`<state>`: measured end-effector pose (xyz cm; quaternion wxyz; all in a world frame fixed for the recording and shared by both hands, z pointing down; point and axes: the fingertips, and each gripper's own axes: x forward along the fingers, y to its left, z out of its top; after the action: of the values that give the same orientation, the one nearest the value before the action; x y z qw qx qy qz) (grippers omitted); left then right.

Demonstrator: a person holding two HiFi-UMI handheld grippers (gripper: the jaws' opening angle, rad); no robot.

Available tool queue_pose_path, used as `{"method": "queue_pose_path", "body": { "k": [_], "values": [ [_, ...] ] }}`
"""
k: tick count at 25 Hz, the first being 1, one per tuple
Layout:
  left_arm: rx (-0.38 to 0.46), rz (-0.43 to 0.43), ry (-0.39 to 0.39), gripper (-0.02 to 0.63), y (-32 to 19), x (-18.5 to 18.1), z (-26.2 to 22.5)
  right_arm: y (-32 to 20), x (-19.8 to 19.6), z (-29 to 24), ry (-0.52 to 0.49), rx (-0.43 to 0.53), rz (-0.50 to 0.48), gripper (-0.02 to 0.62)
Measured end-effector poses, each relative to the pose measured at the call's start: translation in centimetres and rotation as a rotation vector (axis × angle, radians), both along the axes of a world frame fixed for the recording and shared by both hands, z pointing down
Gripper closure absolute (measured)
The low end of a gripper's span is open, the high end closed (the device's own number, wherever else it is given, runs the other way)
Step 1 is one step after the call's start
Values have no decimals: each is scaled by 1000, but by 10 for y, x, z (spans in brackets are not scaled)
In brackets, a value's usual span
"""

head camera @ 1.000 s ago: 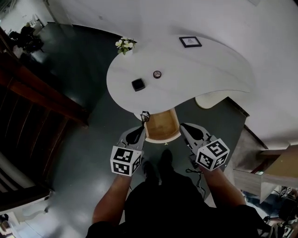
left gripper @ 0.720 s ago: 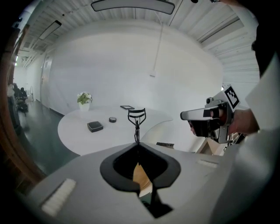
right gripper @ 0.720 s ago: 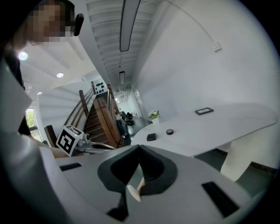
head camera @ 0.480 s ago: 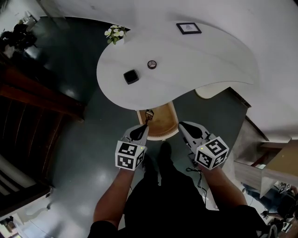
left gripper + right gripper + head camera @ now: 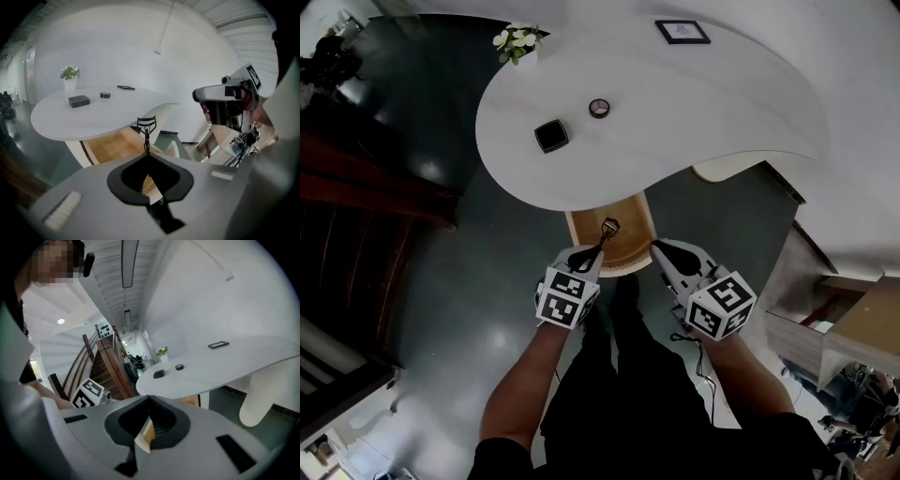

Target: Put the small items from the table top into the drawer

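Observation:
My left gripper (image 5: 598,249) is shut on the thin handle of a black eyelash curler (image 5: 607,227), which stands out ahead of the tips (image 5: 146,126) over the open wooden drawer (image 5: 630,217) under the white table (image 5: 694,103). On the table top lie a black square box (image 5: 550,136) and a small round dark tin (image 5: 599,108). My right gripper (image 5: 654,246) hangs at the drawer's front right corner, jaws together with nothing between them (image 5: 150,397). The box (image 5: 78,101) and the tin (image 5: 105,95) also show in the left gripper view.
A flat black-framed picture (image 5: 682,32) and a small pot of white flowers (image 5: 516,39) stand at the table's far side. A dark wooden staircase (image 5: 356,187) runs along the left. Pale wooden furniture (image 5: 853,328) stands at the right. The table's white pedestal (image 5: 262,394) is right of the drawer.
My left gripper has carried the eyelash curler forward, from the drawer's front left edge to over its inside. The right gripper has edged closer to the drawer front.

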<state>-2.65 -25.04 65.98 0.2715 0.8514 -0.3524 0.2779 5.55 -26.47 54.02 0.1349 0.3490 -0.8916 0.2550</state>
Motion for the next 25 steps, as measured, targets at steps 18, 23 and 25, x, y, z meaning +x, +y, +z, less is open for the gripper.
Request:
{"method": "queue_pose_path", "body": {
  "k": [18,23,25],
  "values": [
    [-171,283,-193,589,-10,14,85,-8,9,37,-8,-59,19,583],
    [-181,341,-260,589,-17,14,97,-10,11,42,-10,-64,30,583],
    [-183,363,-284,589,-20,15,102,-10,12,44,-11,-70,38,583]
  ]
}}
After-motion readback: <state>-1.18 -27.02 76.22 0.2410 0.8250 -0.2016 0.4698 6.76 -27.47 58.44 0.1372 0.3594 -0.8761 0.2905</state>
